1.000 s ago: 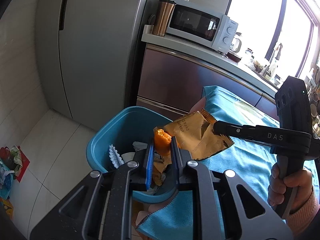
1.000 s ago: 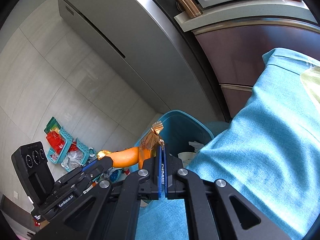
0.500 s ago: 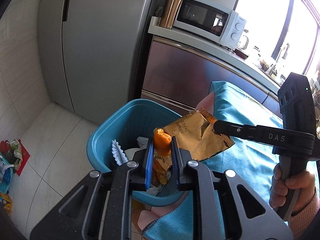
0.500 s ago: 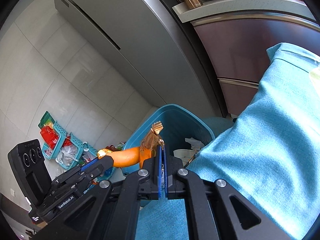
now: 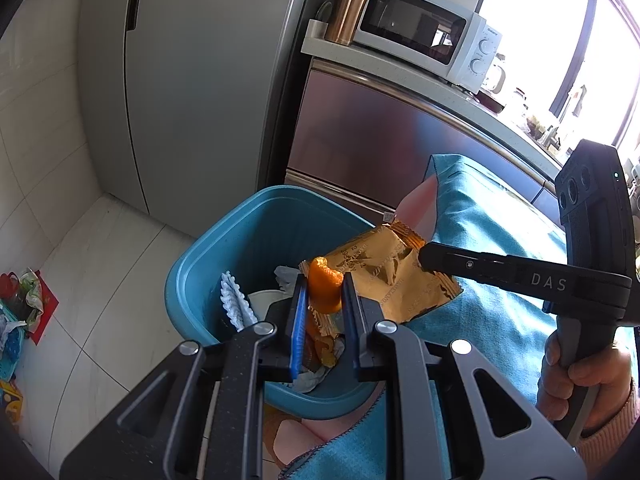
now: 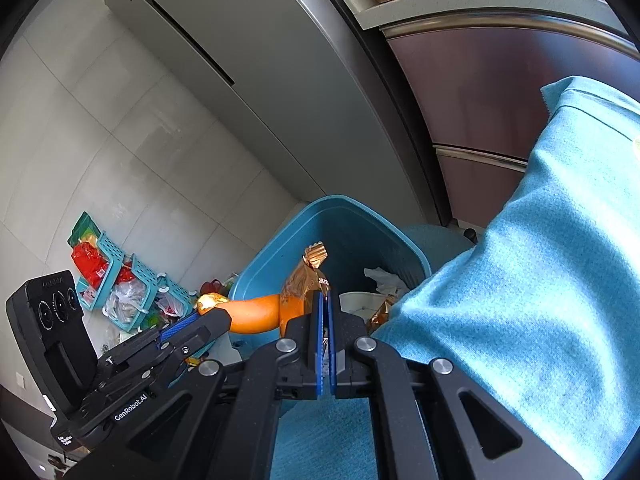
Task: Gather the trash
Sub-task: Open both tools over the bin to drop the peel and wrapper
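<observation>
A blue trash bin (image 5: 224,248) stands on the floor beside the table and holds paper and wrappers; it also shows in the right wrist view (image 6: 280,240). My left gripper (image 5: 323,304) is shut on an orange peel (image 5: 325,289) and holds it over the bin. The peel also shows in the right wrist view (image 6: 252,316). My right gripper (image 6: 325,300) is shut on a golden snack wrapper (image 6: 304,284), seen flat in the left wrist view (image 5: 384,276), above the bin's near rim.
A table with a teal cloth (image 5: 500,264) lies to the right of the bin. A grey fridge (image 5: 192,80) and a counter with a microwave (image 5: 424,36) stand behind. Baskets of bags (image 6: 116,280) lie on the tiled floor.
Both grippers have moved with their trash further over the bin, which now sits more centrally under them. Both grips are unchanged.
</observation>
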A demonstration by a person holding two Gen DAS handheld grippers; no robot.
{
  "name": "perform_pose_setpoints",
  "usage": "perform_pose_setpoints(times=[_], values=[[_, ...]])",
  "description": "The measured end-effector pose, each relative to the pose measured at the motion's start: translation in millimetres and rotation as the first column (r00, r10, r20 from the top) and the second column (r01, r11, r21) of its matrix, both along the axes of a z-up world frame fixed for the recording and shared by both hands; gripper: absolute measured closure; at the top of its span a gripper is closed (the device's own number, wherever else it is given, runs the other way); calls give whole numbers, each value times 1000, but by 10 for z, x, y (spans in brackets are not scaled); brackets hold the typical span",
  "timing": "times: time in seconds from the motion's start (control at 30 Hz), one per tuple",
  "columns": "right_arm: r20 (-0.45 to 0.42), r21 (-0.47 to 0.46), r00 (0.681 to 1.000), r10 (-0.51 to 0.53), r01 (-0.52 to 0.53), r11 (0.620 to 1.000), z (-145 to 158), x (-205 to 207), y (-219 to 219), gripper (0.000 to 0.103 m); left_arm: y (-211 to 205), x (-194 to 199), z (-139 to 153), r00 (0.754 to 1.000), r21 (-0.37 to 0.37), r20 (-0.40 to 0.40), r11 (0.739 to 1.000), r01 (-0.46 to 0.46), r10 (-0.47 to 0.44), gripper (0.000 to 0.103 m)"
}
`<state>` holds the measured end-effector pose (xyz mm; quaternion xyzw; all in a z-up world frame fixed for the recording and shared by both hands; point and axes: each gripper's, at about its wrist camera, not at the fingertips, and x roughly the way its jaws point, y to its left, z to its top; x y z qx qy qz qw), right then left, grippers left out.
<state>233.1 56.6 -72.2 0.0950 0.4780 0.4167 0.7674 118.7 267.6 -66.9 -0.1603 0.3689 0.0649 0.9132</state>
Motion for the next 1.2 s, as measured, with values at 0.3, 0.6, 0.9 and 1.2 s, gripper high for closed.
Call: perform_pose_setpoints(times=[0.3,0.6,0.9,1.2], values=[[7,-24,1000,-2,3,1000,-32,-2,63,102,3,46,-58,1000,3,-16,1000,-3,3,86],[22,-79,1000,10,-8,997,-73,10,210,98,20,118,-161,999,-5,-36,1000,-11,11,85],[39,-109,999,11,-7,994,-82,-31,293,86,19,224,-347,997,-30,-73,999,-11,9,72],[113,-58,994,11,-5,998,108,-296,-74,50,-131,-46,-139,1000,31,22,999,20,-21,52]])
